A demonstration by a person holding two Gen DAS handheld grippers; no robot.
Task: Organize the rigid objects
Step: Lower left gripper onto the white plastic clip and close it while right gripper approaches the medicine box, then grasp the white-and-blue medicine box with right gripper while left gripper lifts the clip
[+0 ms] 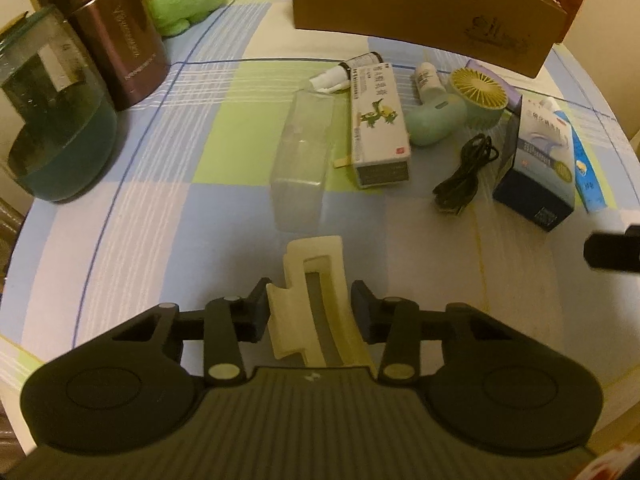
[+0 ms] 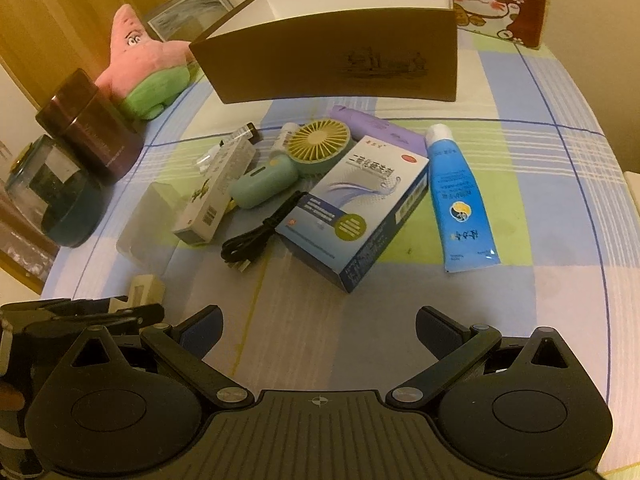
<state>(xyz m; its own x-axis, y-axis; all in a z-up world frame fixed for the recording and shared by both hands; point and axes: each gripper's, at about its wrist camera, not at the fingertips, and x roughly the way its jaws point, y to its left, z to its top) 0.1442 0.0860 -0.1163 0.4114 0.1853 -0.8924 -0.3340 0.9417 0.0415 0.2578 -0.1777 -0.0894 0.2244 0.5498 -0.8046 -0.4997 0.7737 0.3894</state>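
Observation:
My left gripper [image 1: 310, 316] is shut on a cream plastic clip-shaped piece [image 1: 316, 276], held low over the checked tablecloth; it also shows in the right wrist view [image 2: 142, 288]. My right gripper [image 2: 319, 330] is open and empty, in front of a blue-and-white medicine box [image 2: 356, 204]. Ahead lie a clear plastic case [image 1: 302, 160], a long white box [image 1: 378, 120], a green handheld fan [image 2: 316, 148], a black cable [image 2: 256, 236], a blue tube [image 2: 456, 196] and a purple item [image 2: 380, 126]. An open brown box [image 2: 332, 64] stands behind them.
A dark red canister [image 1: 120, 40] and a teal glass jar [image 1: 56, 120] stand at the left. A pink-and-green plush [image 2: 140, 64] lies behind them. A red lucky-cat bag [image 2: 492, 0] stands at the back right. Small white bottles [image 1: 428, 80] lie among the objects.

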